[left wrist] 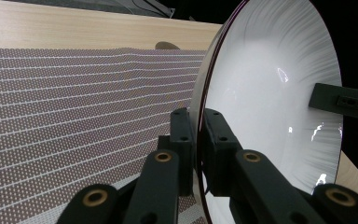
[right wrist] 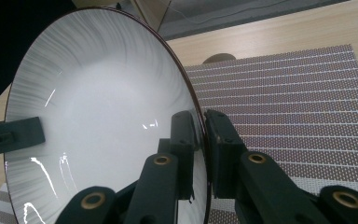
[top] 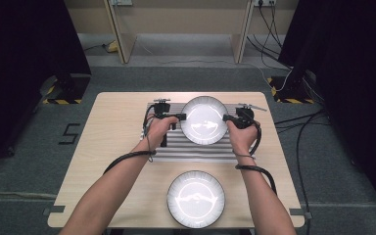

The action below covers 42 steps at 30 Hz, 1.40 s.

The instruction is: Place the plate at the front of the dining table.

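High view looks down from above; both gripper views, close in, share the plate [top: 204, 120].

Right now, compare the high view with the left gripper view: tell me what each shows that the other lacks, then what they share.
High view alone: a second plate lying at the table's near edge, both forearms, and the floor beyond.

Left gripper view alone: close up, the left hand-held gripper clamps the held plate's rim between its jaws, and the mat's dotted weave is plain.

Both: the held plate over the striped mat, with the right hand-held gripper gripping its opposite edge.
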Each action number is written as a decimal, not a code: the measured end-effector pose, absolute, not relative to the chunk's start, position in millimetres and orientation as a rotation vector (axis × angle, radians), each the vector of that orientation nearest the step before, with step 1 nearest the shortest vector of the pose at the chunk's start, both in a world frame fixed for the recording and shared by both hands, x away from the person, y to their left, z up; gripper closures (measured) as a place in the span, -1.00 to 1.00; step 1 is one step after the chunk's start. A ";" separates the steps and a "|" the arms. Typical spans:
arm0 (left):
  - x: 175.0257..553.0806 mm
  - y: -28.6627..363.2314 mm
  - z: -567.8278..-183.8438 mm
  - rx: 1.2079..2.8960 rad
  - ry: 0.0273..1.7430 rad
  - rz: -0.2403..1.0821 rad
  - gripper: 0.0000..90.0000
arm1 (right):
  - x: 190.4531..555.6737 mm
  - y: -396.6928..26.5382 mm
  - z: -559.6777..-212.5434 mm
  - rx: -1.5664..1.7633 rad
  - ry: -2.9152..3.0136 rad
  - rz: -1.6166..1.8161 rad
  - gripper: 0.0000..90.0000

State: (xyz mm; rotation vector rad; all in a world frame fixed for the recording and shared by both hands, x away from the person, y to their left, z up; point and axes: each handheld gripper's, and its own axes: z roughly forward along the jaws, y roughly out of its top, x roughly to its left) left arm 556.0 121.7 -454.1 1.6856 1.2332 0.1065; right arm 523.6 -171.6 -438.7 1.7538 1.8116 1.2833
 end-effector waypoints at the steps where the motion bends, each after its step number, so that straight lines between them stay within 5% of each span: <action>1: 556.1 121.4 -454.5 1.685 1.234 0.111 0.84 | 524.0 -171.6 -439.1 1.755 1.811 1.281 0.82; 42: 565.4 122.6 -487.6 1.685 1.336 0.064 0.84 | 537.1 -165.1 -470.0 1.831 1.847 1.209 0.82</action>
